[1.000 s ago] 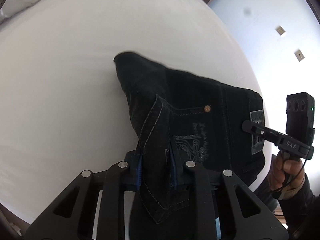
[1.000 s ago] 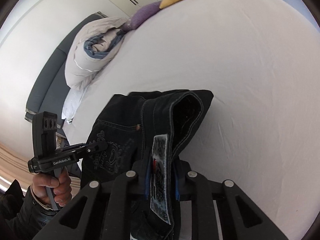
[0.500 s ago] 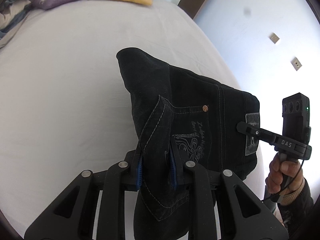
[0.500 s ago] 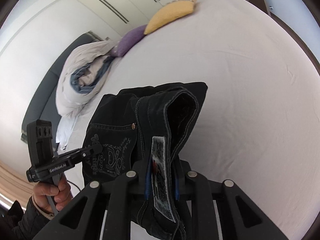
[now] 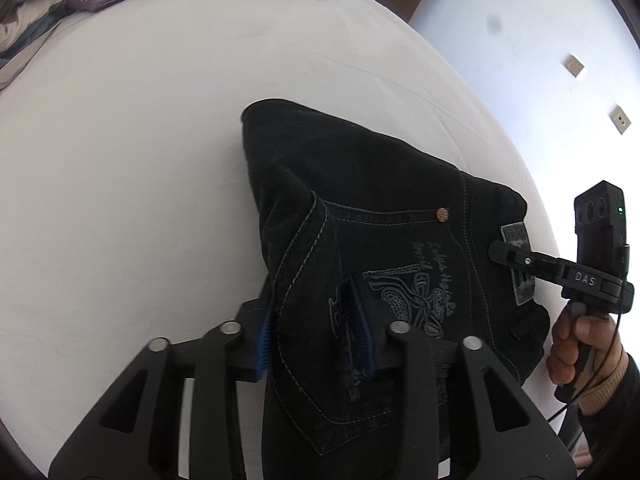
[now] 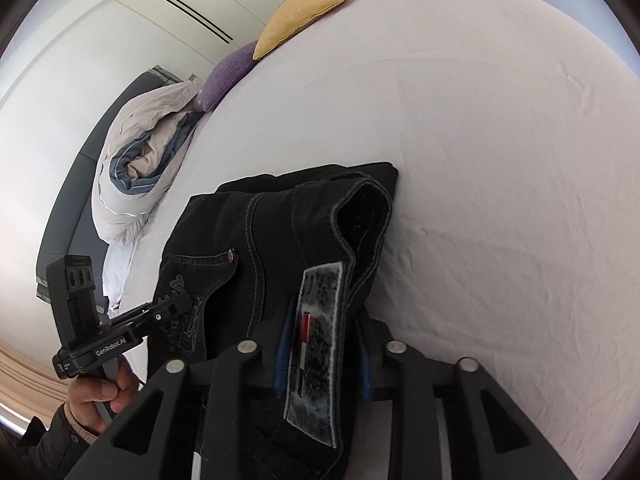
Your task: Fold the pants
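Black jeans (image 5: pixel 360 208) lie folded on the white bed, back pocket embroidery and a grey waistband patch (image 6: pixel 320 336) facing up. My left gripper (image 5: pixel 316 332) is shut on the waistband edge by the pocket; it also shows in the right wrist view (image 6: pixel 176 304). My right gripper (image 6: pixel 322 352) is shut on the waistband at the patch; it also shows in the left wrist view (image 5: pixel 504 252). Both hold the waist end slightly raised, while the far fold (image 6: pixel 360 176) rests on the sheet.
The white bed sheet (image 5: pixel 120 160) spreads all round the jeans. A yellow pillow (image 6: pixel 308 12), a purple pillow (image 6: pixel 228 76) and a bundled grey duvet (image 6: pixel 136 152) lie at the head. A wall (image 5: pixel 540 40) with sockets stands to the right.
Both grippers have carried the waist end further up the bed; the pillows have come into view and the far fold has settled flatter on the sheet.
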`<state>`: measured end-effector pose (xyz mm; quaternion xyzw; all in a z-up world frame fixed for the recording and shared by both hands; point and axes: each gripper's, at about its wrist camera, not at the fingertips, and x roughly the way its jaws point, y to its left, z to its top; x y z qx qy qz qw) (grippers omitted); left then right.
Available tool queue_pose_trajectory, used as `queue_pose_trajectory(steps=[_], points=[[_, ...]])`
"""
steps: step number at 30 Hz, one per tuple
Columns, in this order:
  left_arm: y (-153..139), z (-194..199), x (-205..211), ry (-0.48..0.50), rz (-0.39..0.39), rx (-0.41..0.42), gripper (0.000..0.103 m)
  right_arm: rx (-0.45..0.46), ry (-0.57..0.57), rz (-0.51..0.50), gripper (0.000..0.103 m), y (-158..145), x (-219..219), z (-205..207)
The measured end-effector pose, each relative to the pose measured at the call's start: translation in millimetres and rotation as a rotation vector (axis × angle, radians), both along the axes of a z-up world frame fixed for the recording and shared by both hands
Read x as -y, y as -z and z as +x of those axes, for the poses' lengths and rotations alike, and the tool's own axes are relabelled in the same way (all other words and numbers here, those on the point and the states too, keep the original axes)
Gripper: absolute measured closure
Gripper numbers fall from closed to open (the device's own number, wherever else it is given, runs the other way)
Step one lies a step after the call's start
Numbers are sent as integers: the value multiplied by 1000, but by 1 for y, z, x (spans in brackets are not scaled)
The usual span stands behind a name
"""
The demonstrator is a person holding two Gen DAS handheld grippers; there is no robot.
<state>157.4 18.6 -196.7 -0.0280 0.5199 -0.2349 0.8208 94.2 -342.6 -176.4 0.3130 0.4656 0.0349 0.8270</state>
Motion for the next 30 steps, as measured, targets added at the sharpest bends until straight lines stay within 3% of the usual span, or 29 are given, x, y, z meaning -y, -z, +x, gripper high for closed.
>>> queue_pose_trajectory(steps=[3, 4, 6, 8, 10, 12, 15, 20, 24, 28, 30], points=[[6, 2, -17, -41, -49, -19, 52, 7, -13, 0, 48, -6, -5, 0], [6, 1, -20, -50, -57, -22, 51, 12, -13, -11, 35, -10, -8, -3], [1, -7, -20, -53, -23, 5, 50, 23, -1, -38, 25, -18, -12, -9], [-10, -22, -15, -43, 47, 68, 48, 35, 16, -63, 23, -29, -18, -19], [-21, -43, -7, -51, 60, 126, 39, 55, 27, -82, 22, -42, -24, -31], [-40, -70, -8, -79, 57, 217, 20, 66, 46, -119, 19, -53, -31, -41], [-64, -126, -11, -117, 80, 335, 6, 103, 68, -185, 15, -75, -47, -73], [-91, -202, -16, -174, 153, 470, 4, 138, 143, -374, 8, -105, -79, -135], [-132, -272, -31, -259, 274, 661, 0, 174, 192, -555, 2, -128, -107, -182], [-182, -321, -47, -336, 218, 768, 0, 278, 230, -751, 0, -159, -134, -227], [-207, -339, -51, -339, 183, 775, 0, 350, 240, -825, 0, -177, -145, -247]])
